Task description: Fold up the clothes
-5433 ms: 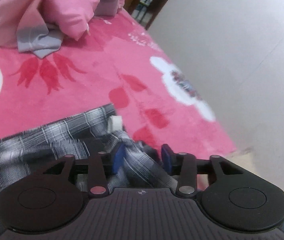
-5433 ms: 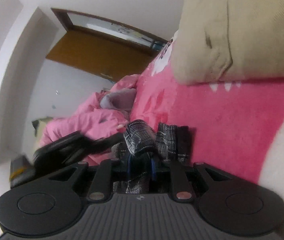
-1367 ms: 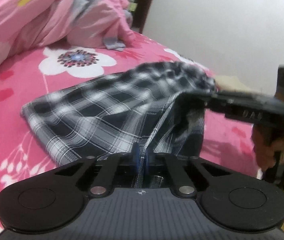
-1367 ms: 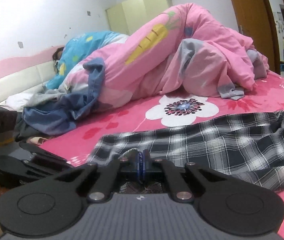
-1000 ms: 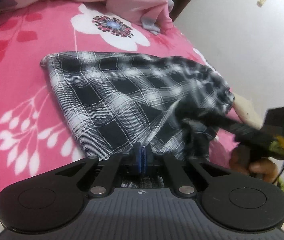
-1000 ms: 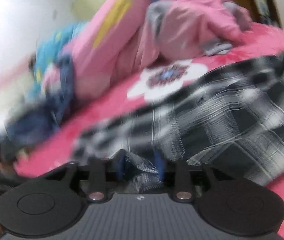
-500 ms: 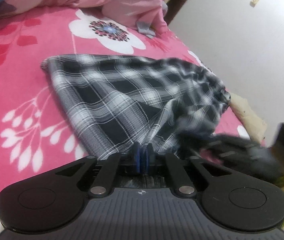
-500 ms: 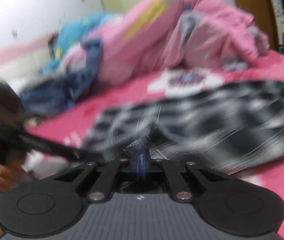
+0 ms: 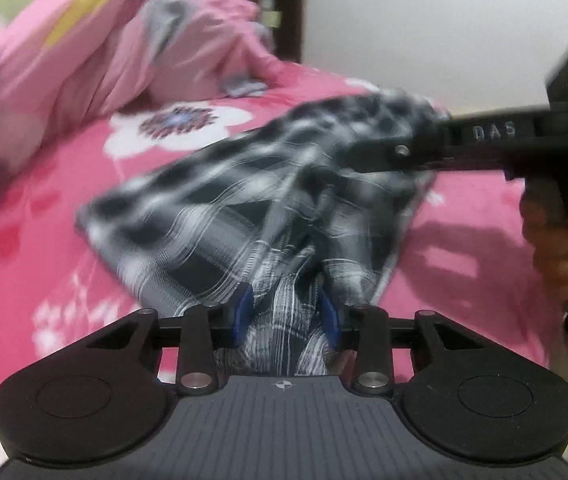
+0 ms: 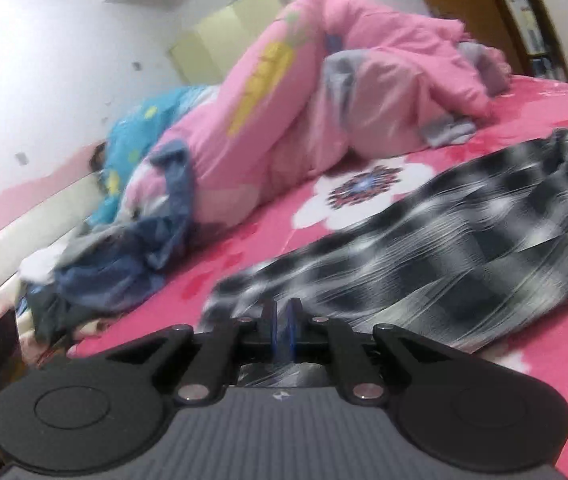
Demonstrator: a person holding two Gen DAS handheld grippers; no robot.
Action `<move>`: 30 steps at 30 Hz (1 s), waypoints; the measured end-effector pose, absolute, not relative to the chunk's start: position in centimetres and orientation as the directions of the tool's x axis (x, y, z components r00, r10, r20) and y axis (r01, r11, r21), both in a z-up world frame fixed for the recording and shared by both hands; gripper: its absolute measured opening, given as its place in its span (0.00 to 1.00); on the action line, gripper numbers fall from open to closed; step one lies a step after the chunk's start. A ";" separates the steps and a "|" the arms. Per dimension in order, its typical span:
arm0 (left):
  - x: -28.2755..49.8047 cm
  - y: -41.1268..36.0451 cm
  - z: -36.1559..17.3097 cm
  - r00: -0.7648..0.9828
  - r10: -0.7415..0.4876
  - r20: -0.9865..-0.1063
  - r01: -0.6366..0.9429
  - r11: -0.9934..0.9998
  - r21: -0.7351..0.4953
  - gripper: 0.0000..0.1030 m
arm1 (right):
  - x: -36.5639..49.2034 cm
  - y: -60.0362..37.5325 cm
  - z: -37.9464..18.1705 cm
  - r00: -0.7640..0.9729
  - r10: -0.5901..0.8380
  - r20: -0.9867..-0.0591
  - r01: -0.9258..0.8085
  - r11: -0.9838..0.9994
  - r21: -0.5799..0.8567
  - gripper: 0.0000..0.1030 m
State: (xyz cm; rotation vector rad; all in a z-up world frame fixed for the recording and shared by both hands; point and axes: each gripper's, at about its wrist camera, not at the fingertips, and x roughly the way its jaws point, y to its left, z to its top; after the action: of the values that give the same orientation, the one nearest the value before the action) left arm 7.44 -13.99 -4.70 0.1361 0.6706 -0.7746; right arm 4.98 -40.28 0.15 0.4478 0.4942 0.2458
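Two claws work on one shirt (image 9: 252,200). Left claw (image 9: 285,316) has its jaws apart, with plaid cloth bunched loosely between them; right claw (image 10: 282,330) is pinched closed on a shirt edge. From there the shirt spreads over the pink bed (image 10: 543,120), near the flower print (image 10: 359,192). I judge it light, soft and limp, so it will sag and slide; best to take it at hems or corners. Its long axis seems to run from the left claw toward the flower print, but blur makes this uncertain.
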 end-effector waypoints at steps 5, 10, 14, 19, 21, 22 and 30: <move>8.7 -11.9 -5.2 0.484 -0.648 -0.588 0.633 0.723 -0.275 0.34 | 7.2 -46.6 -5.0 0.808 0.355 -0.470 0.156 0.640 0.752 0.00; 8.7 -11.2 -5.4 0.481 -0.660 -0.577 0.637 0.715 -0.287 0.34 | 6.6 -51.0 -3.4 0.869 0.245 -0.431 0.216 0.595 0.774 0.05; 8.8 -11.5 -5.6 0.488 -0.663 -0.568 0.641 0.714 -0.283 0.34 | 7.9 -54.8 -5.4 0.845 0.206 -0.493 0.335 0.515 0.789 0.00; 9.2 -10.5 -5.0 0.476 -0.684 -0.553 0.611 0.709 -0.352 0.43 | 6.4 -51.3 -1.4 0.886 0.114 -0.449 0.261 0.678 0.687 0.08; 8.8 -9.5 -4.2 0.492 -0.692 -0.528 0.602 0.709 -0.367 0.60 | 5.4 -48.9 0.4 0.904 0.135 -0.406 0.175 0.749 0.639 0.11; 8.5 -9.0 -3.7 0.502 -0.697 -0.512 0.605 0.706 -0.368 0.65 | 4.8 -47.4 1.2 0.908 0.159 -0.387 0.117 0.792 0.600 0.16; 8.4 -3.6 -2.8 0.550 -0.663 -0.508 0.483 0.749 -0.454 0.68 | 0.0 -32.1 3.4 0.826 0.374 -0.421 -0.394 0.918 0.043 0.49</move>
State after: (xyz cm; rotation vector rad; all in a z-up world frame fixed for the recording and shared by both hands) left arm 8.44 -3.60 -2.77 -0.2749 0.7137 -0.6884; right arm -0.02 -32.06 3.36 -0.0469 0.4375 0.4082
